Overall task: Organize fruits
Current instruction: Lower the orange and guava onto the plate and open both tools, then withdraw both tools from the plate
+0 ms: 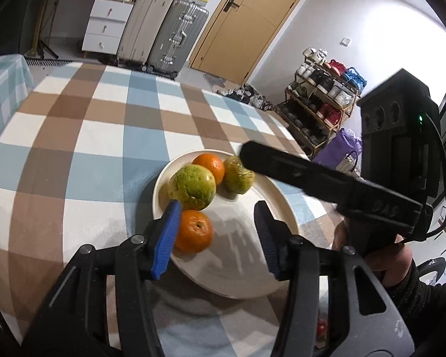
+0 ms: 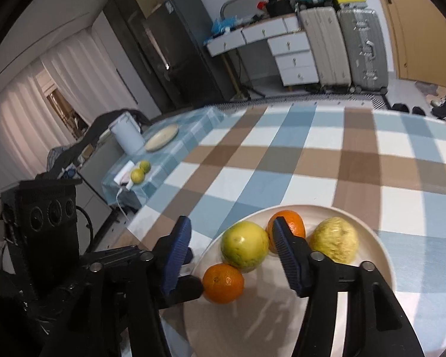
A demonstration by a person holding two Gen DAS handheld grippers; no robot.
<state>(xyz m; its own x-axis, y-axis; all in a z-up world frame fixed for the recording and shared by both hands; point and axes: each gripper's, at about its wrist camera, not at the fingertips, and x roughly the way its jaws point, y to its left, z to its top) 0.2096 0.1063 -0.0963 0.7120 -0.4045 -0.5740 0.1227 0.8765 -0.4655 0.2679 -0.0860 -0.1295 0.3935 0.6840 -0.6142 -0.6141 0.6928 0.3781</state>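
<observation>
A cream plate (image 1: 246,267) (image 2: 252,321) on the checked tablecloth holds two oranges and two yellow-green fruits. In the left wrist view the near orange (image 1: 194,231) lies beside the left finger of my open left gripper (image 1: 217,223); a green fruit (image 1: 192,186), the far orange (image 1: 210,166) and a second green fruit (image 1: 238,175) lie beyond. My right gripper (image 2: 230,238) is open above the plate, its jaws on either side of a green fruit (image 2: 244,248). The near orange (image 2: 223,282), far orange (image 2: 294,226) and second green fruit (image 2: 334,242) surround it. Neither gripper holds anything.
The right gripper's body (image 1: 327,184) crosses the plate's right side in the left wrist view. A side table (image 2: 163,148) to the left carries two more green fruits (image 2: 137,175), a white pot (image 2: 126,136) and a plate (image 2: 162,134). Suitcases and drawers stand behind.
</observation>
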